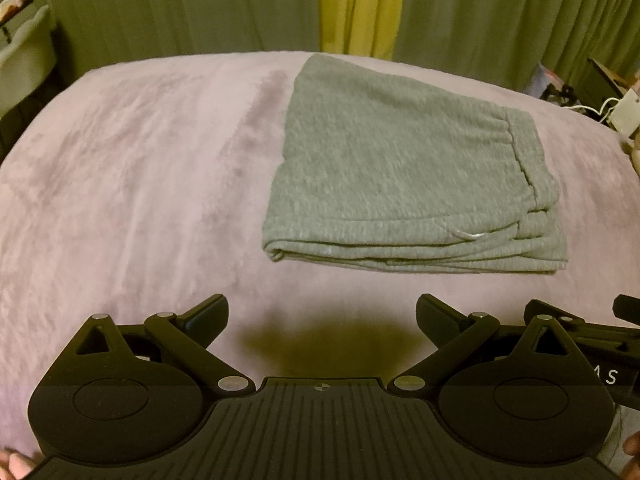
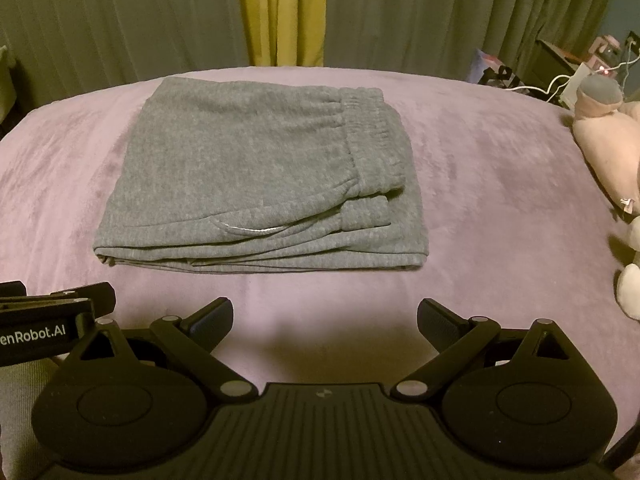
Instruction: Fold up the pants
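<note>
Grey sweatpants [image 1: 400, 172] [image 2: 256, 184] lie folded into a compact rectangle on a pink plush blanket [image 1: 140, 184] [image 2: 500, 184], waistband on the right side and stacked edges facing me. My left gripper [image 1: 322, 316] hovers open just short of the near edge, with the bundle ahead and to its right. My right gripper [image 2: 324, 318] is open too, held back from the pants' near edge, nothing between its fingers. The left gripper's body [image 2: 52, 320] shows at the lower left of the right wrist view; the right gripper's body [image 1: 592, 332] shows at the far right of the left wrist view.
Green and yellow curtains [image 1: 360, 4] [image 2: 280, 8] hang behind the bed. Plush toys [image 2: 608, 136] sit on the blanket at the right. Cables and boxes [image 2: 576, 76] crowd the right background. A pale chair [image 1: 24, 48] stands at the far left.
</note>
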Available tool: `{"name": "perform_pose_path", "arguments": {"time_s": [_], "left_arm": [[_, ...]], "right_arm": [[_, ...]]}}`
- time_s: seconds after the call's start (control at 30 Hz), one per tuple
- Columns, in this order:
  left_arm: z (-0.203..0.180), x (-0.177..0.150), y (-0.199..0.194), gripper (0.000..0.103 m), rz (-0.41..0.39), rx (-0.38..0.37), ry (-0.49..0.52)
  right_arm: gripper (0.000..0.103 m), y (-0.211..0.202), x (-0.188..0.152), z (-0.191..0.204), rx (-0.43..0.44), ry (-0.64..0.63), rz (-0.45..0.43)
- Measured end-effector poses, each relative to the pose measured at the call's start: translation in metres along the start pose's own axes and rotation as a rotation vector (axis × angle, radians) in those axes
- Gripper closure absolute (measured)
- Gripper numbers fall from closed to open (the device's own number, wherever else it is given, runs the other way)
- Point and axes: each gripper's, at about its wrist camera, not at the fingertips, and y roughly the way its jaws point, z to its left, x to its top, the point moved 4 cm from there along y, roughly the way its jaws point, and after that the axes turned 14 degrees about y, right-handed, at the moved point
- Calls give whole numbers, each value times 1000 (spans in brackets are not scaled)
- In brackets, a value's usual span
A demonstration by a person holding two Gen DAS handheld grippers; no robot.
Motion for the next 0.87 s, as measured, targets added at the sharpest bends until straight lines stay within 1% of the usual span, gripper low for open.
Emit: {"name": "perform_pose_path", "arguments": {"time_s": [0.53, 0.73, 0.87], "left_arm": [[0, 1, 0, 1, -13, 13, -1], [-1, 0, -1, 1, -43, 25, 14], [-2, 1, 0, 1, -40, 19, 18]], "right_arm": [[4, 1, 2, 1, 5, -3, -5], [4, 2, 2, 0, 8, -1, -4], [4, 2, 3, 0, 6, 3, -6]]}}
